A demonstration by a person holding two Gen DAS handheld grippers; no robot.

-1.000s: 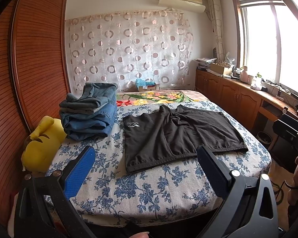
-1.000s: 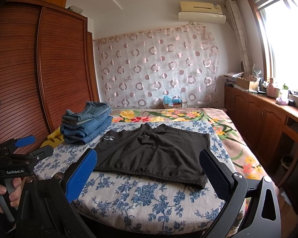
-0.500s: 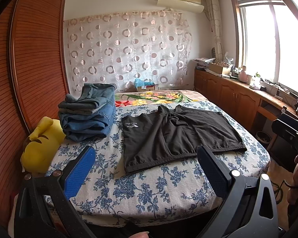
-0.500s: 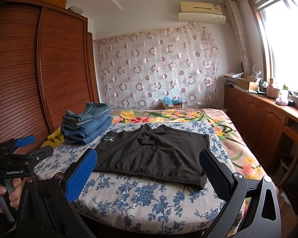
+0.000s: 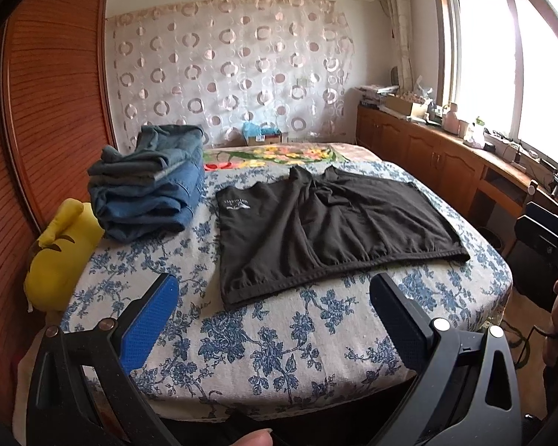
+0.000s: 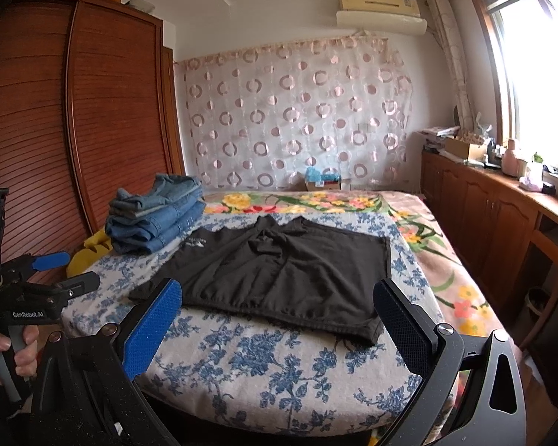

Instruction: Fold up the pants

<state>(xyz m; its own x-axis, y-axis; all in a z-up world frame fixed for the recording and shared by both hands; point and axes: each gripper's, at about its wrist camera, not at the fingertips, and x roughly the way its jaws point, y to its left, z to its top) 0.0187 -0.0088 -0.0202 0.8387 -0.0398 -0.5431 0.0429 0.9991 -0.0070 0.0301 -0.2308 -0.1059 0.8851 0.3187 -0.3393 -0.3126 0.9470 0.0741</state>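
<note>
Black shorts lie spread flat on the blue-flowered bed cover, waistband toward me, a small white logo on the left leg. My left gripper is open, held over the near edge of the bed short of the shorts, with nothing between its fingers. The right gripper also stands open and empty, just before the waistband's right part. In the right wrist view the left gripper shows at the far left, held by a hand.
A stack of folded blue jeans sits at the bed's left side, with a yellow plush toy beside it. A wooden wardrobe stands left; low cabinets run under the window on the right.
The left gripper has moved slightly closer to the bed and tilted down a little. The right gripper and the shorts have barely shifted.
</note>
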